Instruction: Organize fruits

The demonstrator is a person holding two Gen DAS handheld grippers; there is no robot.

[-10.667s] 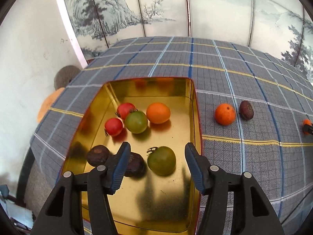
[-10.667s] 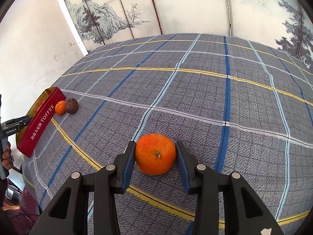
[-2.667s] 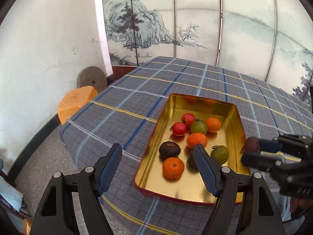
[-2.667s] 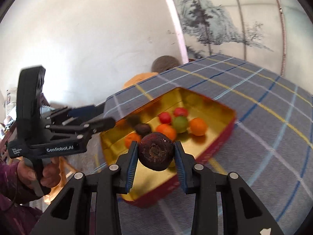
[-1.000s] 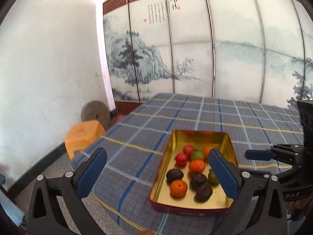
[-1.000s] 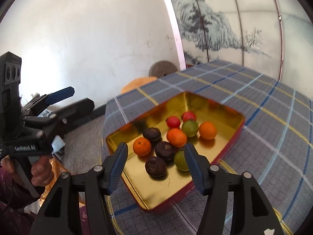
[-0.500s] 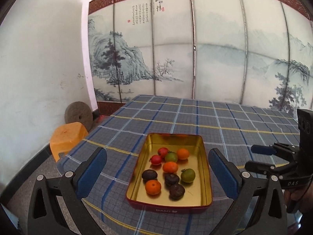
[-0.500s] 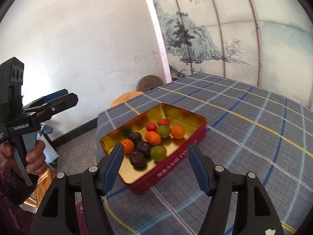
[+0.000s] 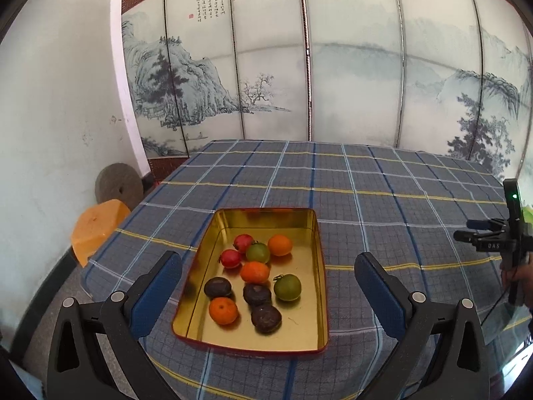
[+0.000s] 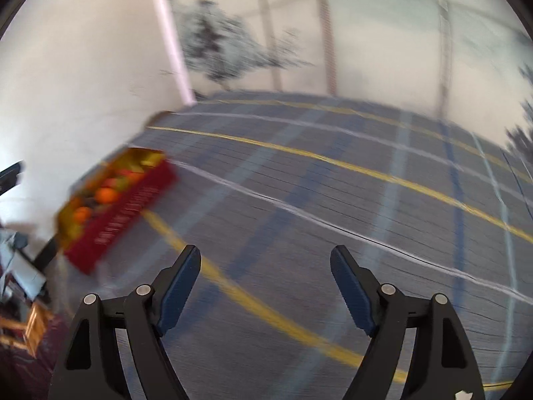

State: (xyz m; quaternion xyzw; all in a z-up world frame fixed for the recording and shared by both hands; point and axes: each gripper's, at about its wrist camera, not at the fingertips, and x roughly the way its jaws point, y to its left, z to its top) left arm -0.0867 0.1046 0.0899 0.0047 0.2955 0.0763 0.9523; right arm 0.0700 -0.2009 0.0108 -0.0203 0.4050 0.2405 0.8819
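A gold tin with red walls (image 9: 309, 340) lies on the plaid cloth and holds several fruits: oranges (image 9: 223, 310), red ones (image 9: 231, 257), green ones (image 9: 287, 287) and dark brown ones (image 9: 266, 317). My left gripper (image 9: 268, 295) hovers wide open above and in front of the tin, nothing between its fingers. My right gripper (image 10: 266, 280) is over bare cloth with its jaws opening and nothing between them. In that blurred view the tin (image 10: 123, 213) sits far left. From the left wrist view the right gripper (image 9: 489, 240) shows at the right edge, held by a hand.
The plaid-covered table (image 9: 383, 193) stretches back to a painted folding screen (image 9: 299, 76). An orange stool (image 9: 98, 226) and a round grey stone (image 9: 118, 186) stand by the white wall at left. The right wrist view is motion-blurred.
The right gripper let go of the dark fruit into the tin, then swung away right over the cloth while opening wider. The left gripper drew back from the tin, staying open.
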